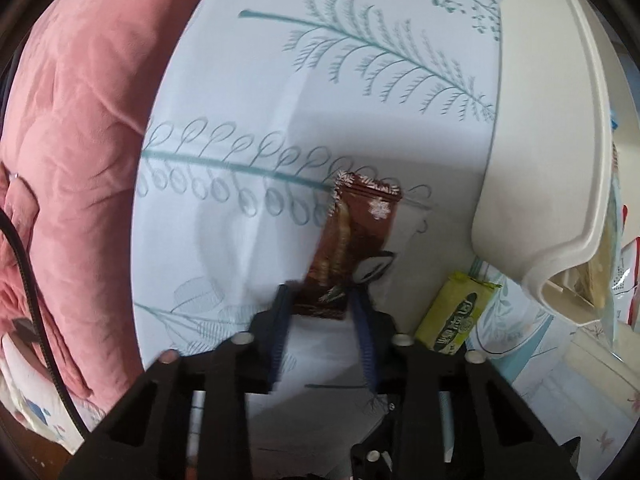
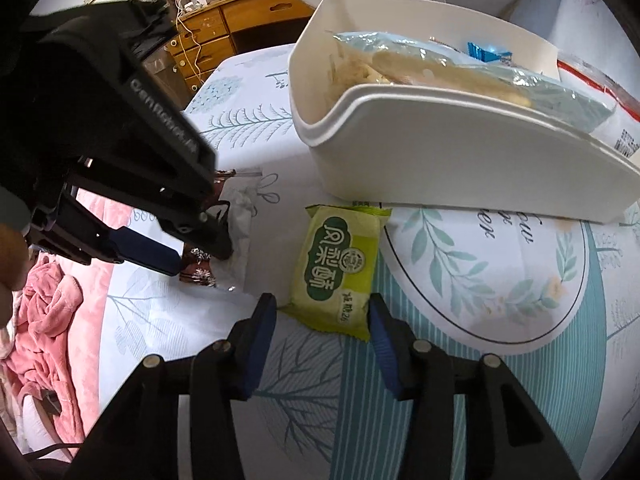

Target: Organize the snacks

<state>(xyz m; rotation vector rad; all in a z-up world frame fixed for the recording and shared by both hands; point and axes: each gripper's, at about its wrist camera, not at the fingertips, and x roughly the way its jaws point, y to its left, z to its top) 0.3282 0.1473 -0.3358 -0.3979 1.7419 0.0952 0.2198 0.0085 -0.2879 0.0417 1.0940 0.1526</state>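
A brown wafer snack packet [image 1: 352, 240] lies on the leaf-print tablecloth. My left gripper [image 1: 320, 292] has its blue fingers on both sides of the packet's near end; whether they press on it I cannot tell. It shows from the side in the right wrist view [image 2: 192, 256] over the same packet [image 2: 198, 272]. A green pineapple-cake packet [image 2: 338, 268] lies flat in front of the white bin [image 2: 460, 160]. My right gripper [image 2: 322, 312] is open, its fingers either side of the packet's near end. The green packet also shows in the left wrist view [image 1: 456, 308].
The white bin [image 1: 540, 140] holds several bagged snacks, among them a pale blue bag [image 2: 460, 68] and a red-and-white bag [image 2: 616, 120]. A pink blanket [image 1: 72, 152] lies past the table's left edge. A wooden desk [image 2: 248, 16] stands behind the table.
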